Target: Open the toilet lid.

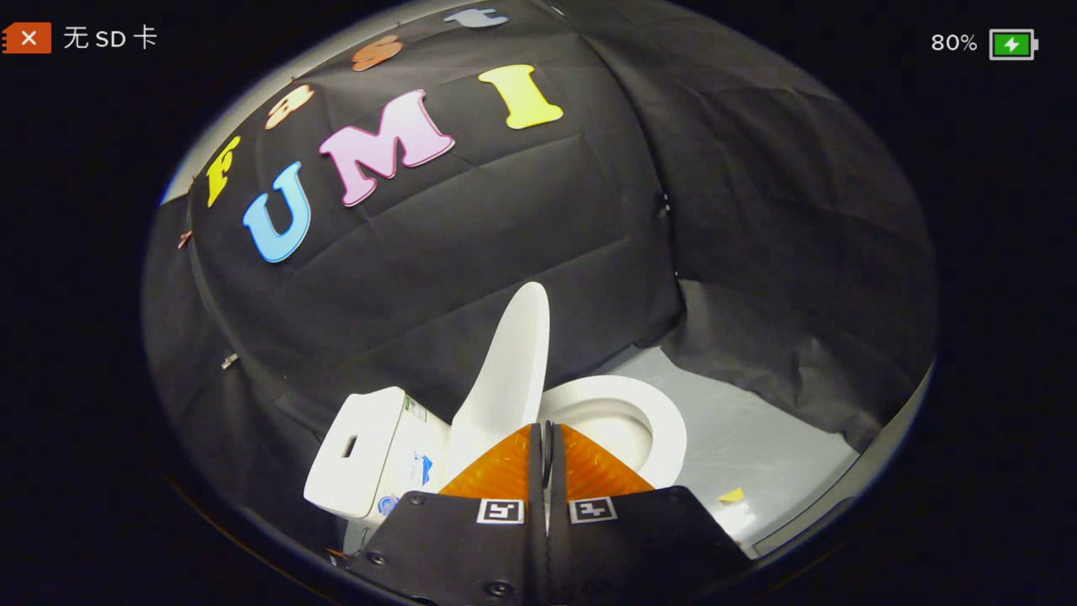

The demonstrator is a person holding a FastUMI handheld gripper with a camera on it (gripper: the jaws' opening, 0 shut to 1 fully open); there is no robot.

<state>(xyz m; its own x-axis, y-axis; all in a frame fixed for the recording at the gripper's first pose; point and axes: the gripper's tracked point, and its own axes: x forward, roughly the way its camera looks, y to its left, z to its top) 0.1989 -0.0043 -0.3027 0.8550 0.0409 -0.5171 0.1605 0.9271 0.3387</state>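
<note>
Beyond closed tool (545, 438), toilet lid (509, 370) stands upright.

From my remote seat I see a mock bathroom staged in a recording booth, white toilet (404, 454) with its lid (509, 370) raised off the seat (665, 429), black cloth walls (471, 278) draped around, pale floor (757, 438) beneath, my gripper (545, 438) fingers pressed together, holding nothing.

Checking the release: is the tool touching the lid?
Cannot tell. In the gripper view the shut tool overlaps the raised lid's lower edge, hiding any gap.
</note>
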